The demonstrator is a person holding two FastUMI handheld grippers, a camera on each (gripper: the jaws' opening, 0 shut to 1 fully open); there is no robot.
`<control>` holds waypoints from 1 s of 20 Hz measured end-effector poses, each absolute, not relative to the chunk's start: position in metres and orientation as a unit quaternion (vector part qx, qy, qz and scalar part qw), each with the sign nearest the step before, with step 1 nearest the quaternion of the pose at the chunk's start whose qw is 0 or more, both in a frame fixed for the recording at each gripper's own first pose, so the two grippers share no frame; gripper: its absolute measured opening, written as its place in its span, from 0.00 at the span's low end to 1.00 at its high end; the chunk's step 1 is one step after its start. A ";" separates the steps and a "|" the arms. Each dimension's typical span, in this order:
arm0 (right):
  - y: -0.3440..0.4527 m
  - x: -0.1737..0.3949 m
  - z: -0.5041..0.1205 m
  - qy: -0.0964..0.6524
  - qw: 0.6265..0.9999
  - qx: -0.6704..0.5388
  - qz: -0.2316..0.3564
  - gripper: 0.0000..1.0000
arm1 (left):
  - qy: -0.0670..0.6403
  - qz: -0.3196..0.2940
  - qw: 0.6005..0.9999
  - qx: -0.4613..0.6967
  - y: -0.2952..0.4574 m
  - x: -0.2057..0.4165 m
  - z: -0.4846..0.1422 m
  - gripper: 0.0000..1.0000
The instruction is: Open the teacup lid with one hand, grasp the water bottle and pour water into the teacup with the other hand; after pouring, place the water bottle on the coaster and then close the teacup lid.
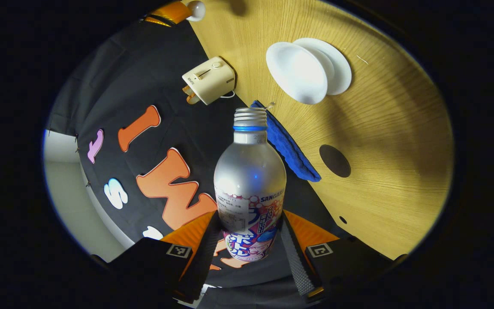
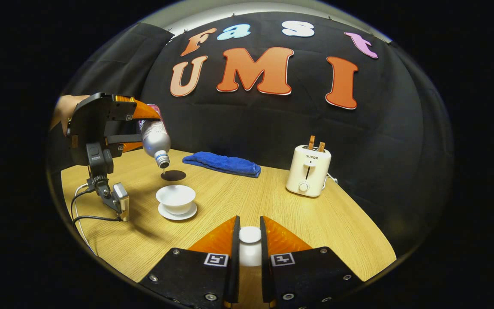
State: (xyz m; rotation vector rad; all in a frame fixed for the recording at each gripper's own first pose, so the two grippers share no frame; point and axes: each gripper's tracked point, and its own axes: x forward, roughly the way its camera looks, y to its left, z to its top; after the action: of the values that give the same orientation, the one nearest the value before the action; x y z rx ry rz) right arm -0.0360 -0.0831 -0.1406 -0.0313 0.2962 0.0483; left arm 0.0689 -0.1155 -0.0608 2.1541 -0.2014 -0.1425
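- left gripper view: the left tool is clenched on the lower body of the water bottle, one finger pressing on each side of its label.
- the bottle's uncapped neck points ahead toward the counter, which looks tipped steeply in this view.
- past the neck sit the open white teacup on its saucer, a dark round coaster, a folded blue cloth and a cream toaster.
- right gripper view: the right tool grips the white teacup lid between its two fingers, held above the near part of the counter.
- farther off at the left, a hand holds the left tool with the water bottle tilted neck down above the teacup.
- the teacup stands uncovered on its saucer; the coaster lies just behind it, bare.
- the blue cloth lies beyond the coaster, and the toaster stands well to the right.
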 end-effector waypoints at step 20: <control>-0.041 0.007 -0.104 0.119 0.993 0.001 0.023 0.22 | -0.086 0.022 0.867 0.490 -0.052 0.077 -0.009 0.82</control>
State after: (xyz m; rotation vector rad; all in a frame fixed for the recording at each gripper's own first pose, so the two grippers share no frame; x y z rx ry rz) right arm 0.0066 -0.0405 -0.1041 0.0019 0.2391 0.0464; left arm 0.0766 -0.0524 -0.0090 1.0258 -0.1793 0.0458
